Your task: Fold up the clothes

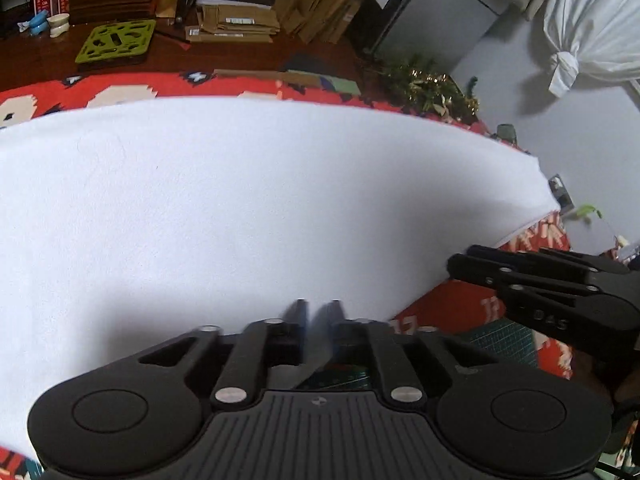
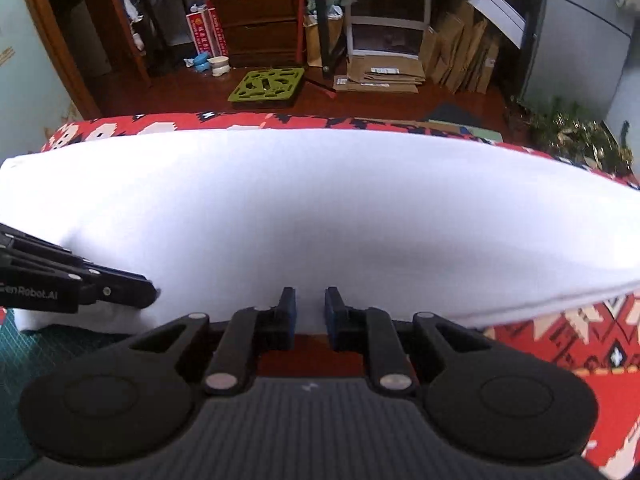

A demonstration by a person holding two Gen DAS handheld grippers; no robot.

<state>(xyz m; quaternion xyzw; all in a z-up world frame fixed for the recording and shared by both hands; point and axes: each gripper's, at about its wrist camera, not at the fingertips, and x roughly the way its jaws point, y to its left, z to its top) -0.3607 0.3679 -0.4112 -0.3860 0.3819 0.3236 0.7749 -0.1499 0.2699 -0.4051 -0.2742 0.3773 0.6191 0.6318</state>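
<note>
Garment: the smooth white cloth garment (image 2: 320, 216) lies flat in a broad band across the red patterned table cover (image 2: 560, 344), its long edges straight; it may already be folded over, but no layers show.
Left gripper (image 1: 319, 308): at the near edge, jaws narrowly parted astride the hem.
Right gripper (image 2: 311, 300): at the same edge just beside it, jaws slightly apart, cloth between; grip unclear.

Smooth matt white cloth garment (image 1: 240, 200)
</note>
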